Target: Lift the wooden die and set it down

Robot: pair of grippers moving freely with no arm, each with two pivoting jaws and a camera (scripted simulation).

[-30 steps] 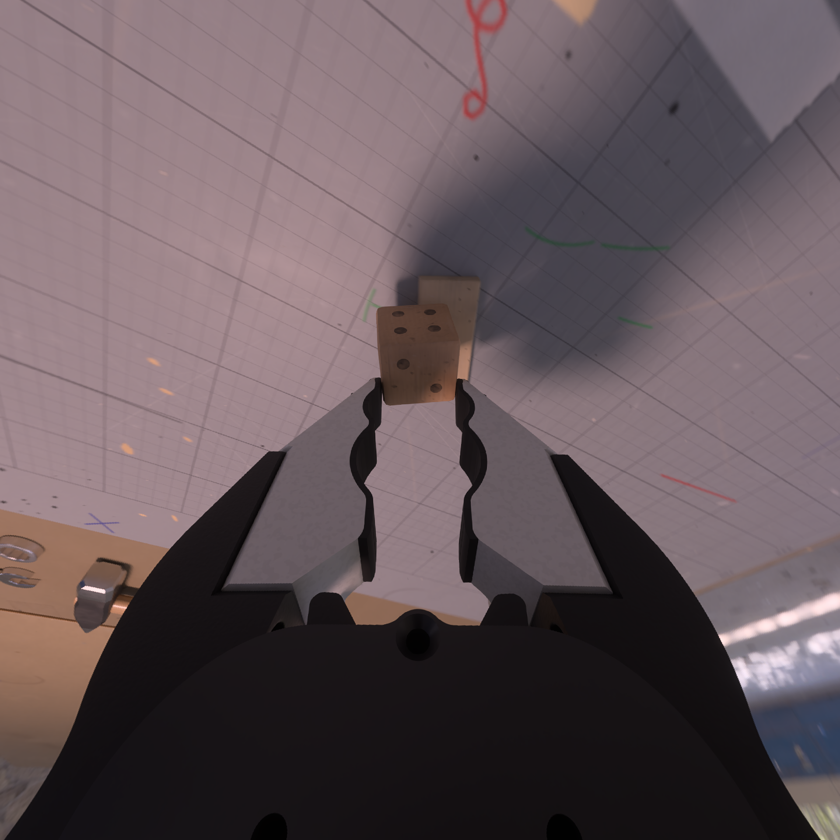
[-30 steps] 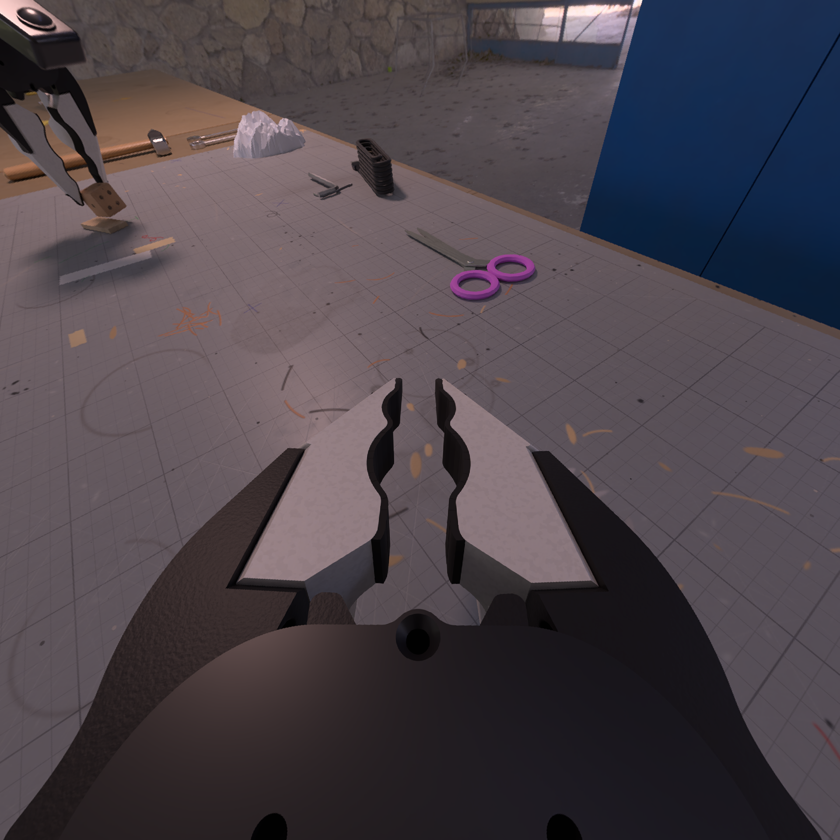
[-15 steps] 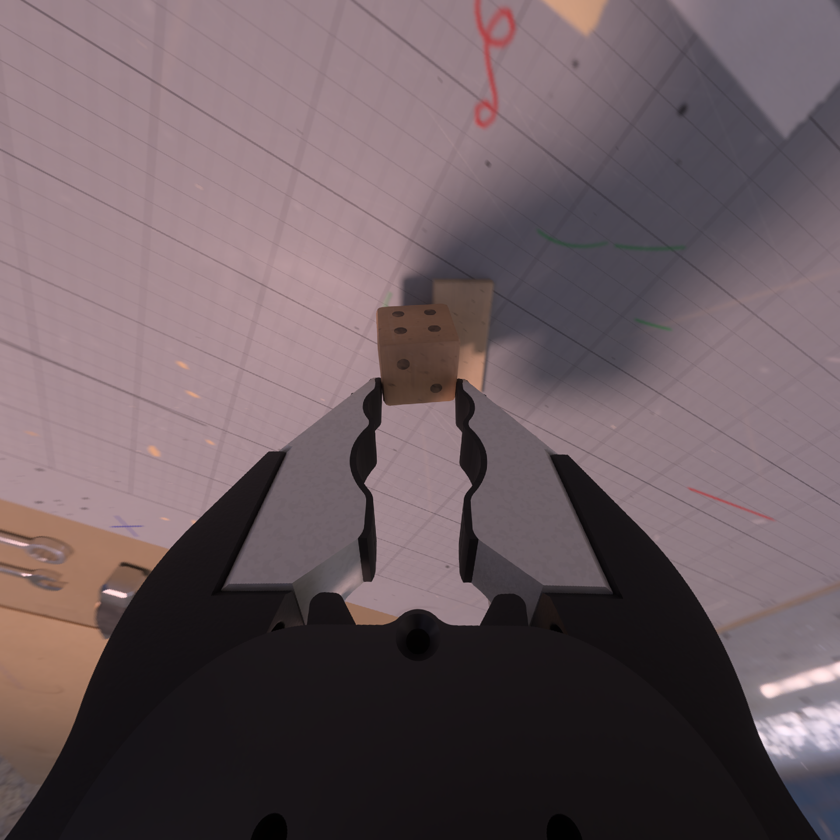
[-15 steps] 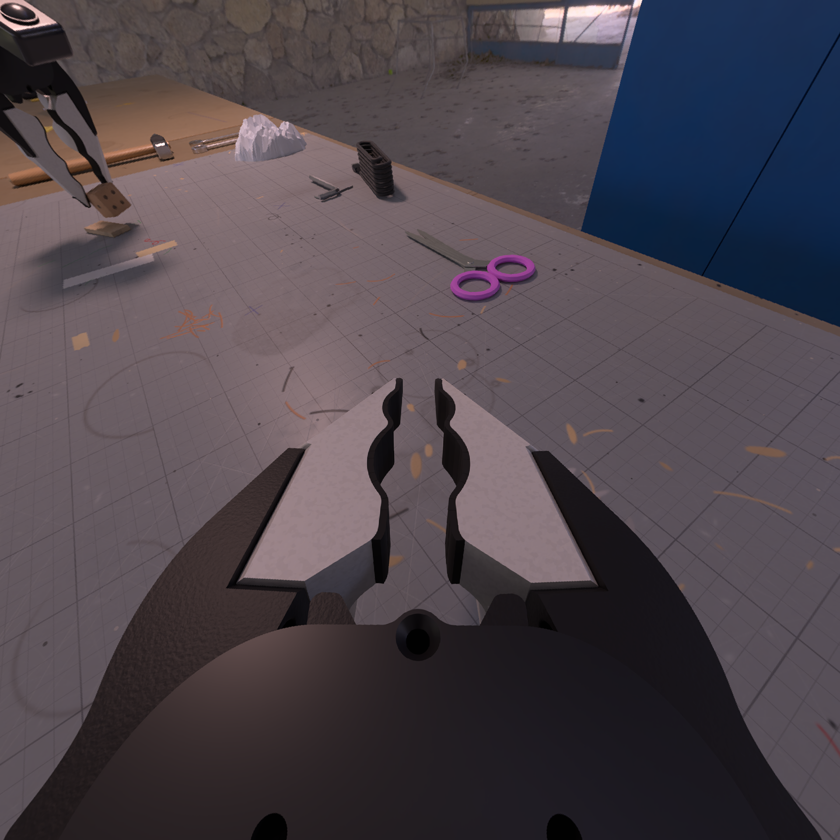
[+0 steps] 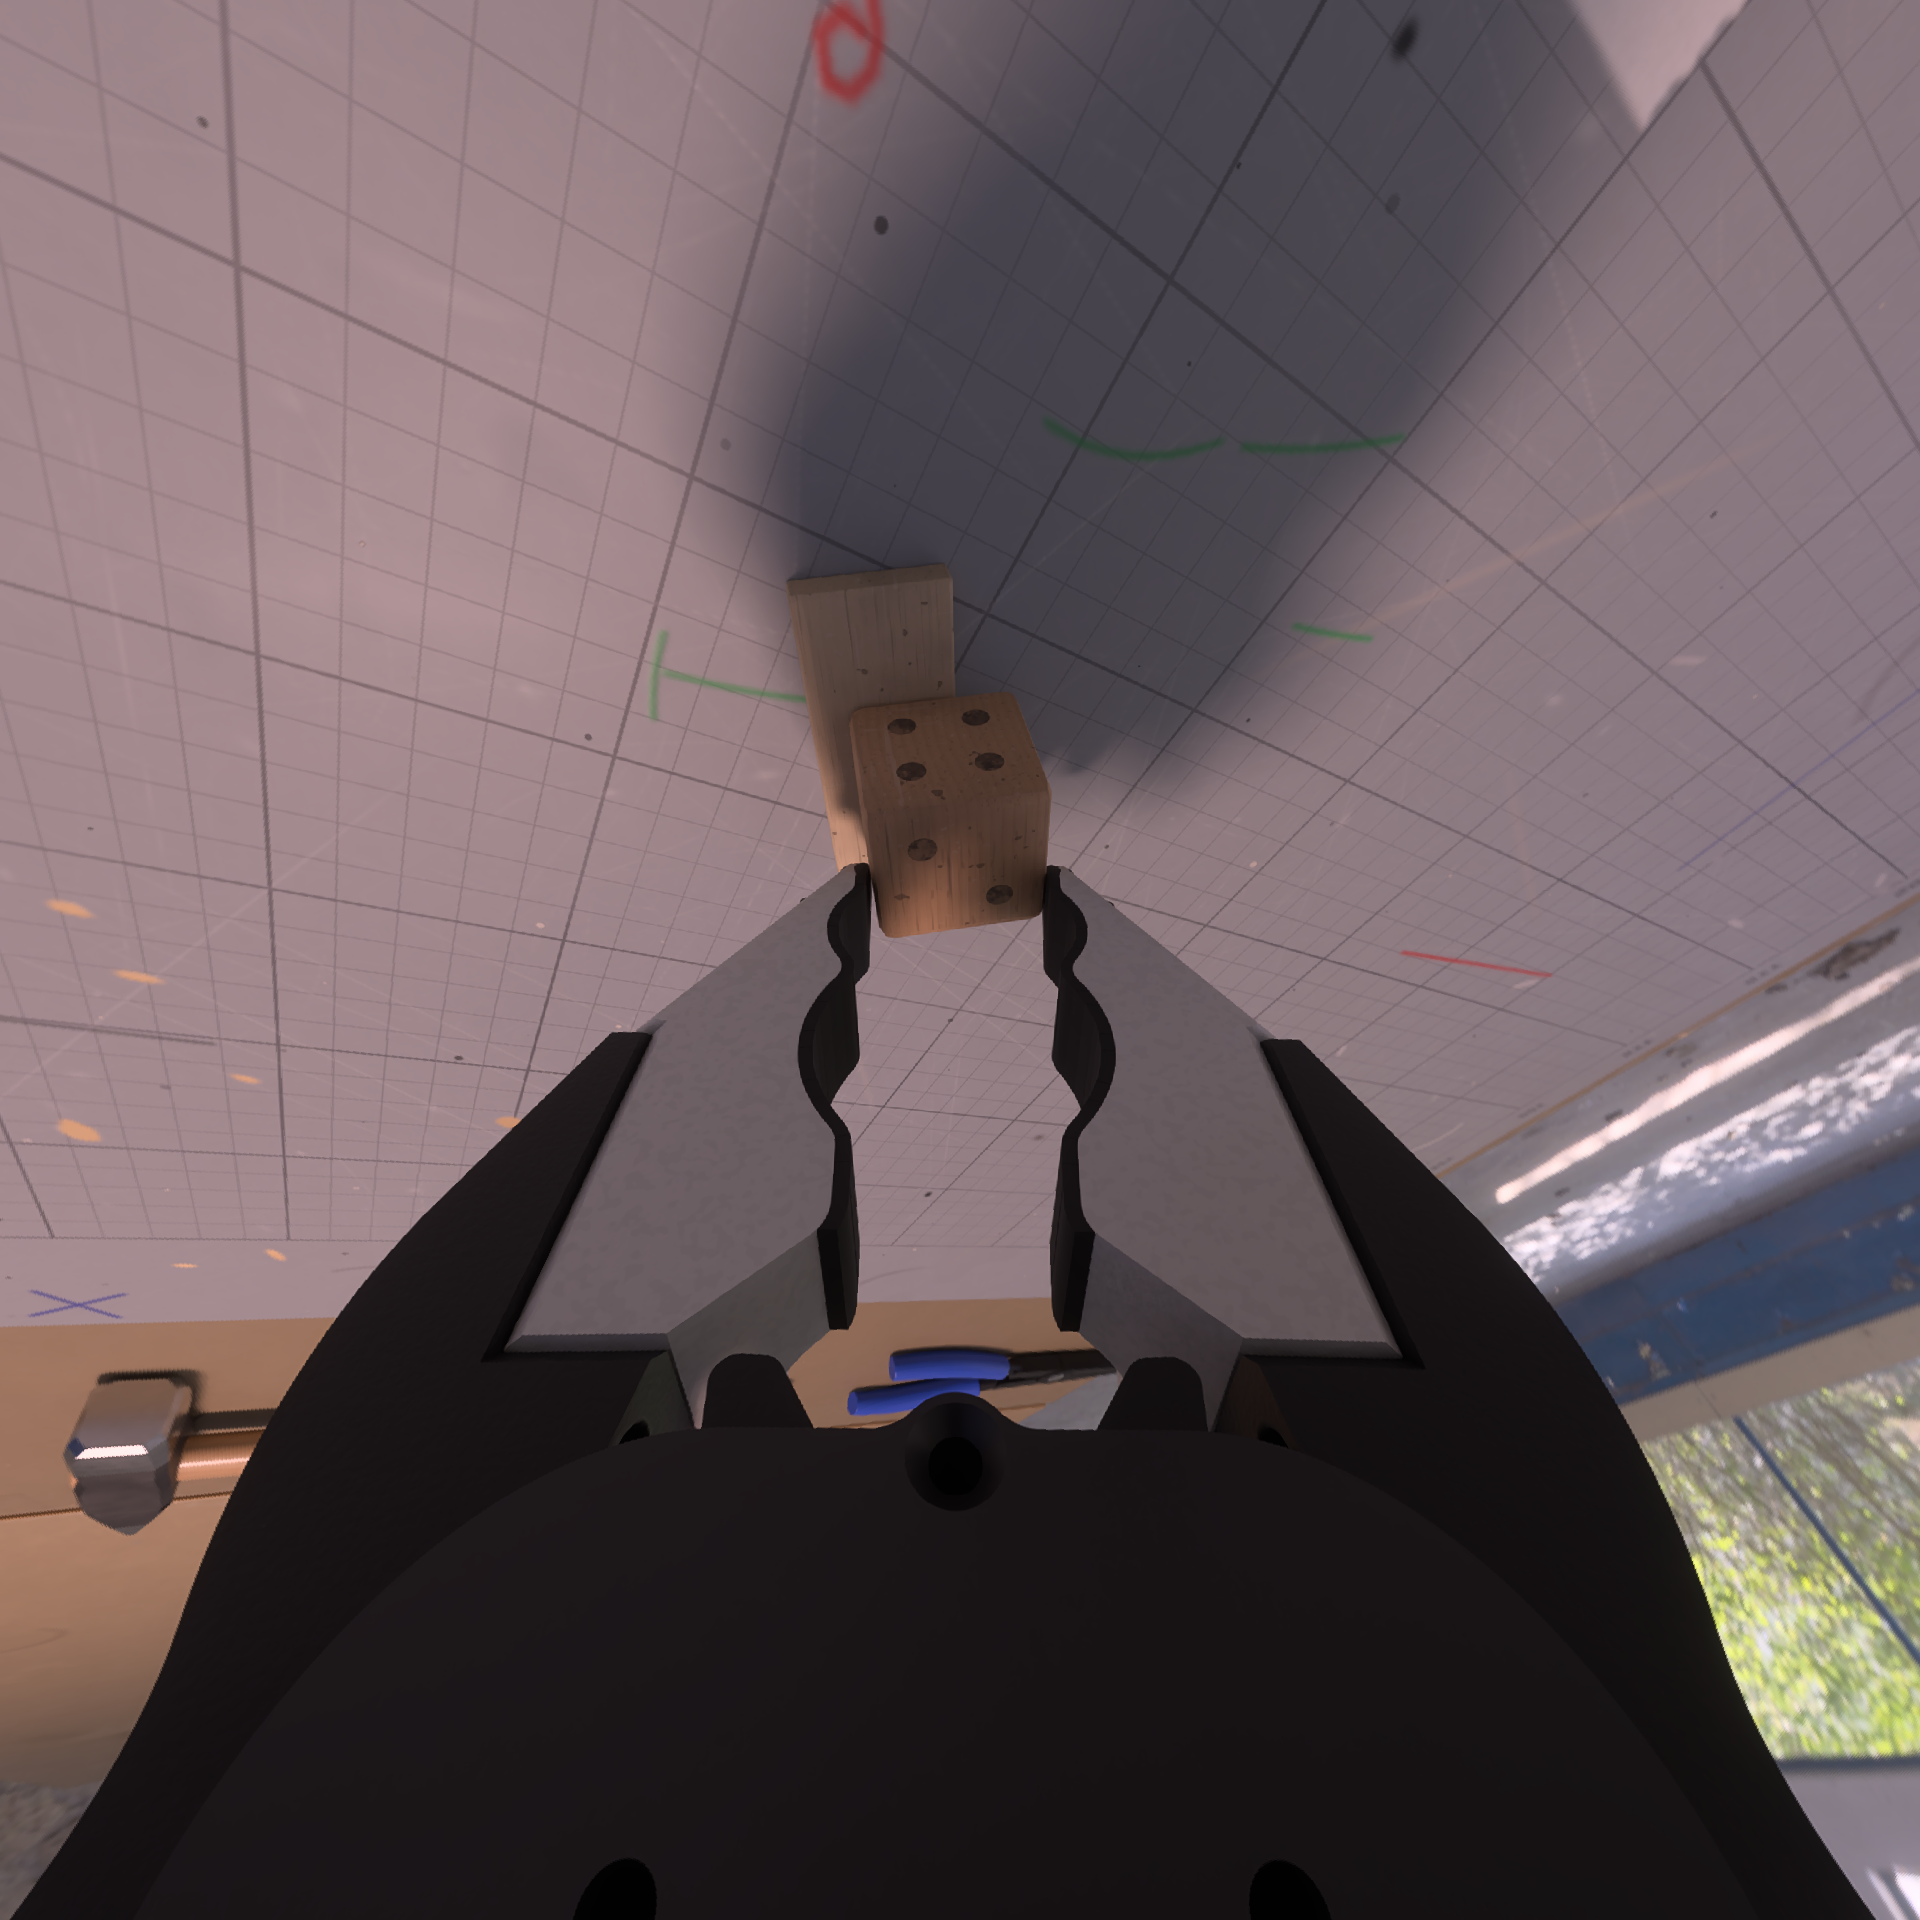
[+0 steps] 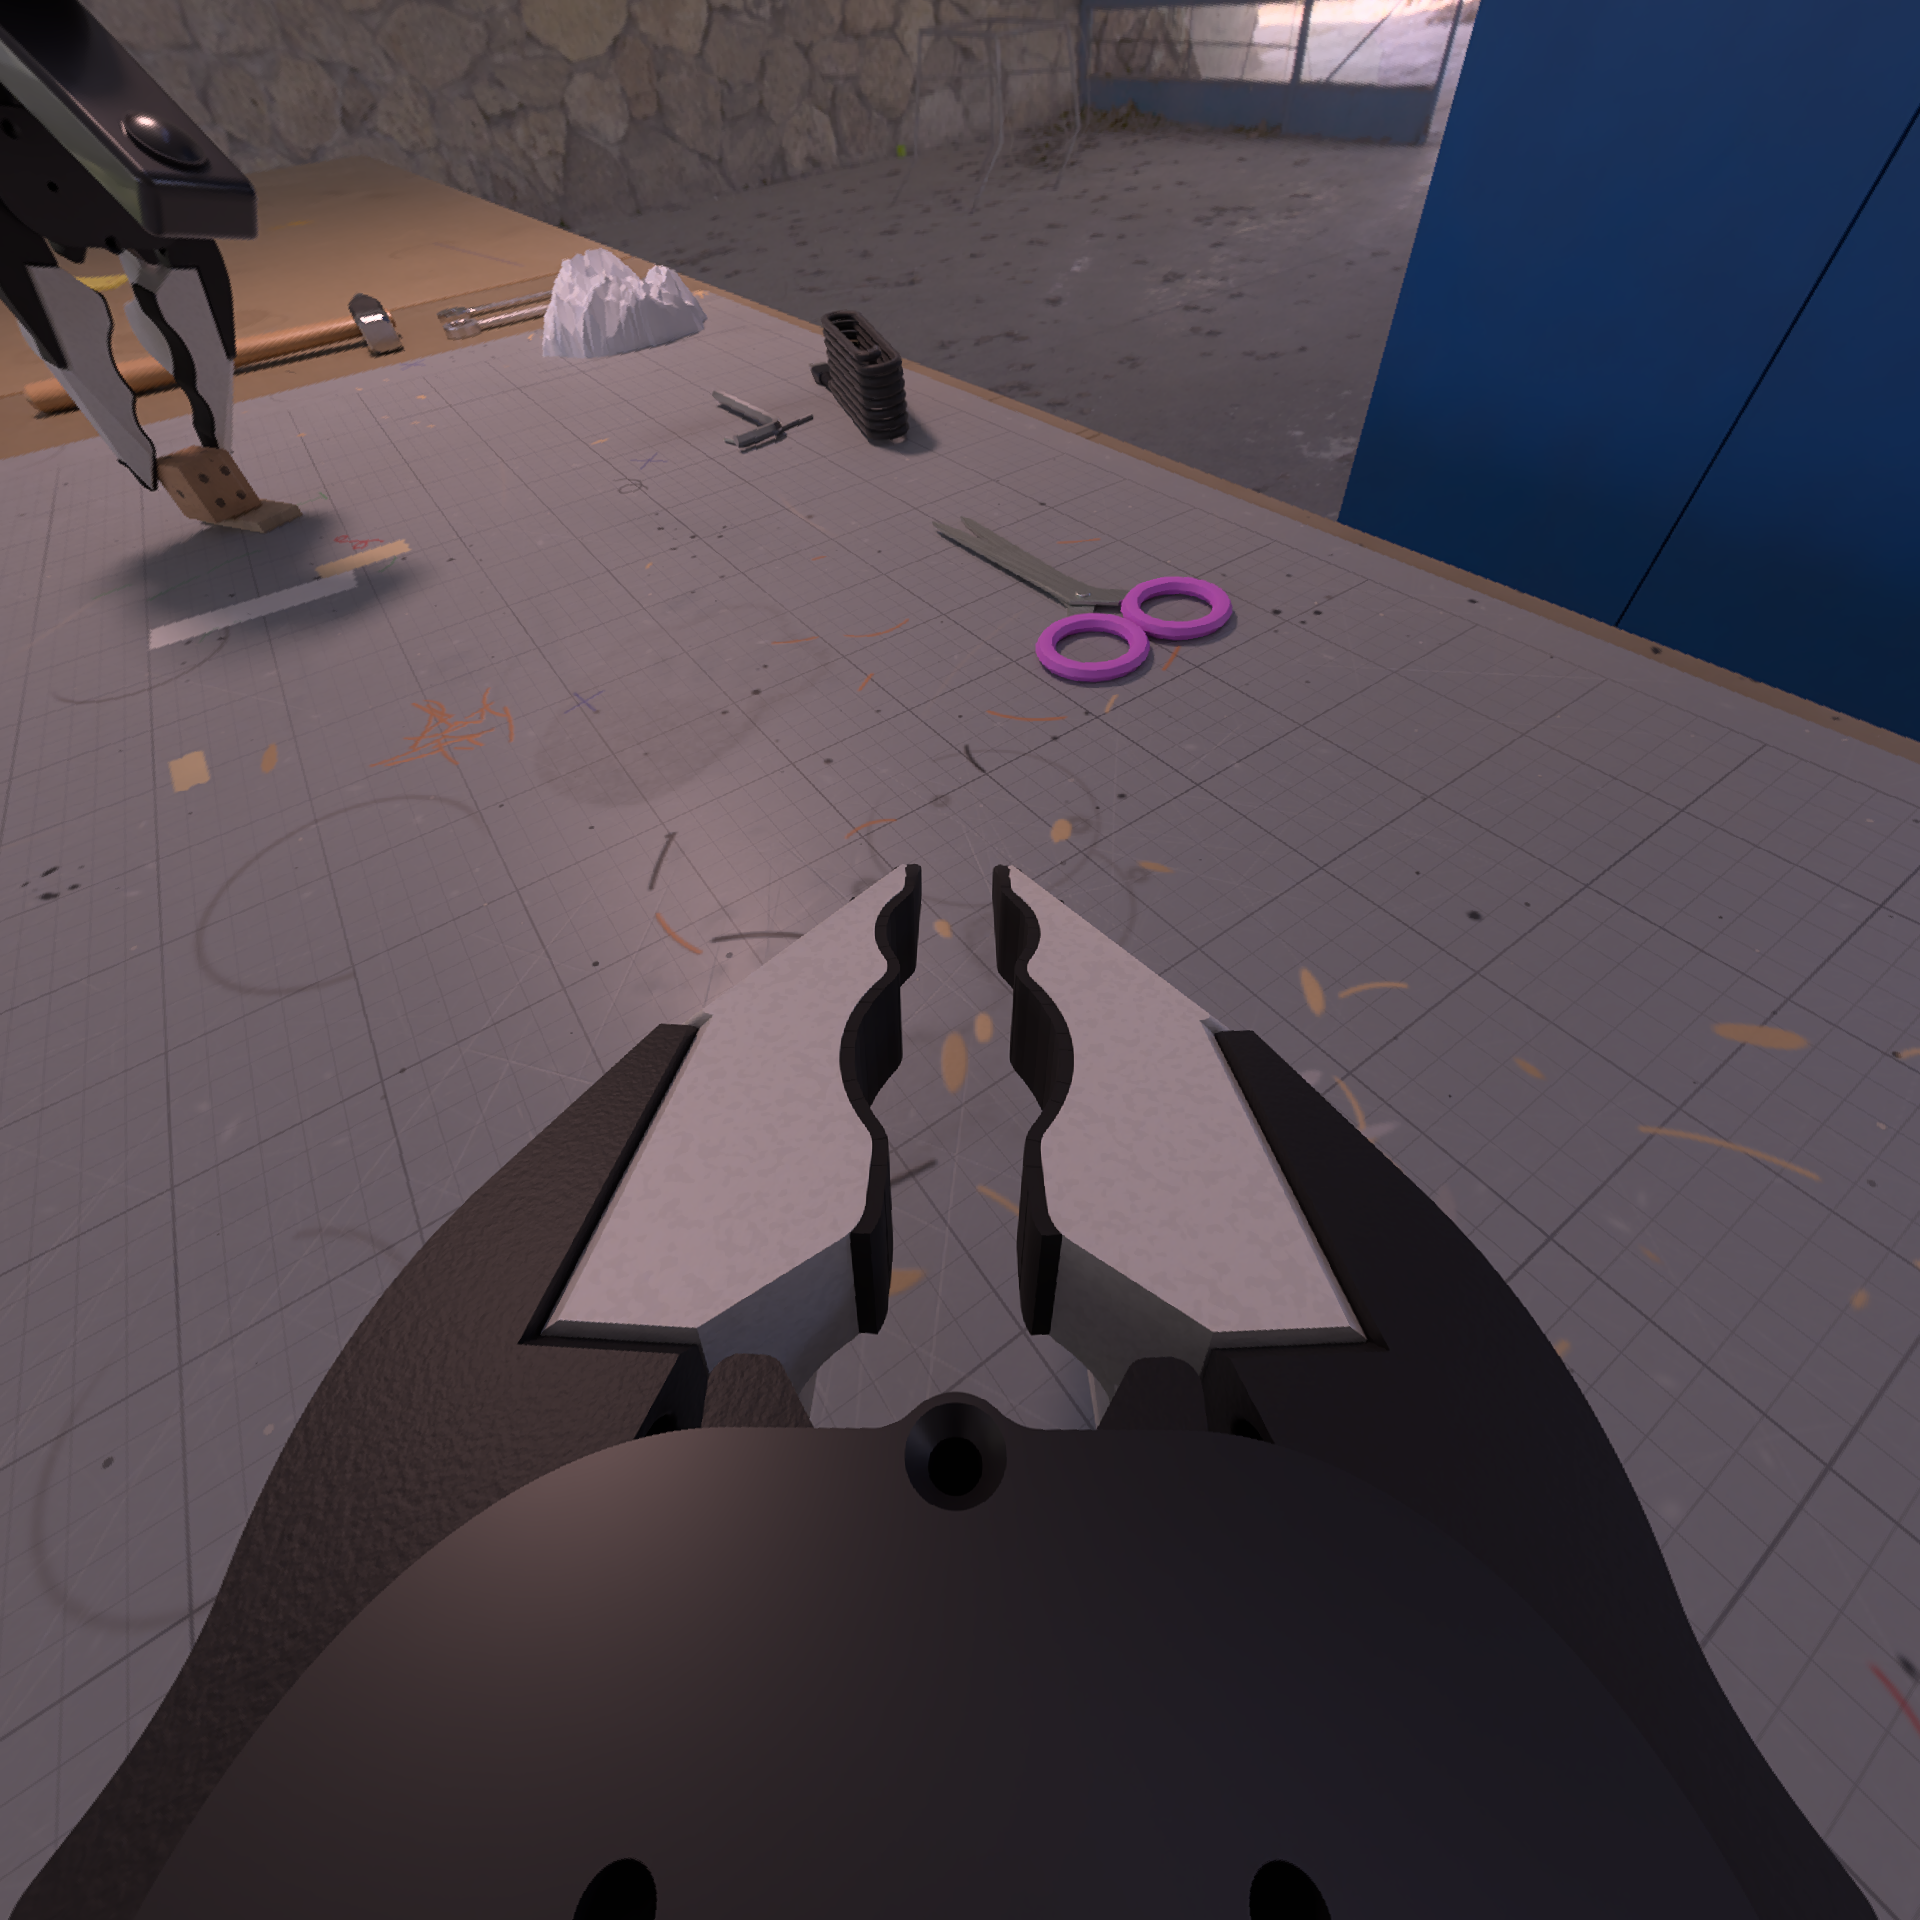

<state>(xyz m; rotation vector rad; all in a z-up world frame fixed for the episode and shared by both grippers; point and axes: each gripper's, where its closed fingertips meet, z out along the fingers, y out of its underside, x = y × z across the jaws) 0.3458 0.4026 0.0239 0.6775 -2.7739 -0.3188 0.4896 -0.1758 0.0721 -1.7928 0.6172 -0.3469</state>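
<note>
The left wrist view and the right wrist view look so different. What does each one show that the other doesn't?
Only the left wrist view shows blue-handled pliers and green marks on the mat.

Only the right wrist view shows purple-handled scissors, crumpled white paper, a black ridged part and the empty right gripper.

Both show the left gripper shut on the wooden die just above a small wooden slab, plus a hammer.
</note>
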